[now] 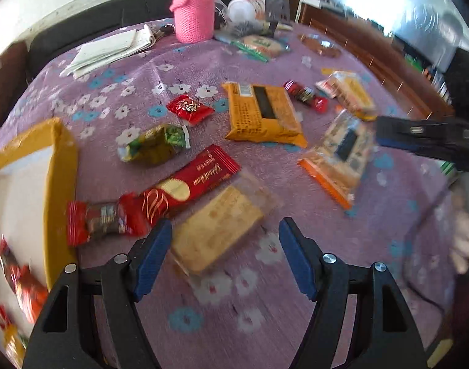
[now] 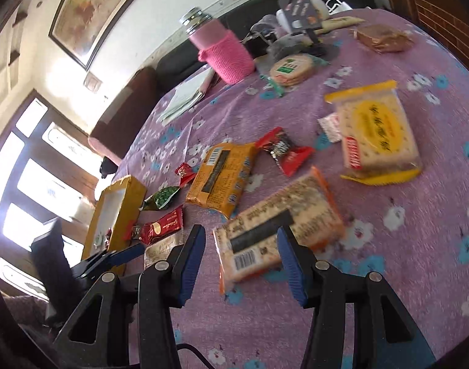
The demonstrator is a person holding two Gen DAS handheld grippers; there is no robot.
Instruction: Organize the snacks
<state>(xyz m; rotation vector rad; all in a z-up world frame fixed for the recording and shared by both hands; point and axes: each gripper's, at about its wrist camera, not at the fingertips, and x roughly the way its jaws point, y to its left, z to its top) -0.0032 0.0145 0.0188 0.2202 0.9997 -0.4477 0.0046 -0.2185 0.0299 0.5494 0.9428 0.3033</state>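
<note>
Purple floral tablecloth (image 1: 388, 215). Left gripper (image 1: 225, 255) wide open, empty, over clear-wrapped pale biscuit slab (image 1: 216, 227) at 12 o'clock: light, brittle, slippery film; pinch across short sides. Right gripper (image 2: 240, 264) open, empty.

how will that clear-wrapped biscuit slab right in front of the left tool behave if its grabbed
The biscuit slab looks flat and stiff, so it probably lifts without sagging. Its glossy clear wrapper may slip between the fingers. It is likely brittle if squeezed hard.
</note>
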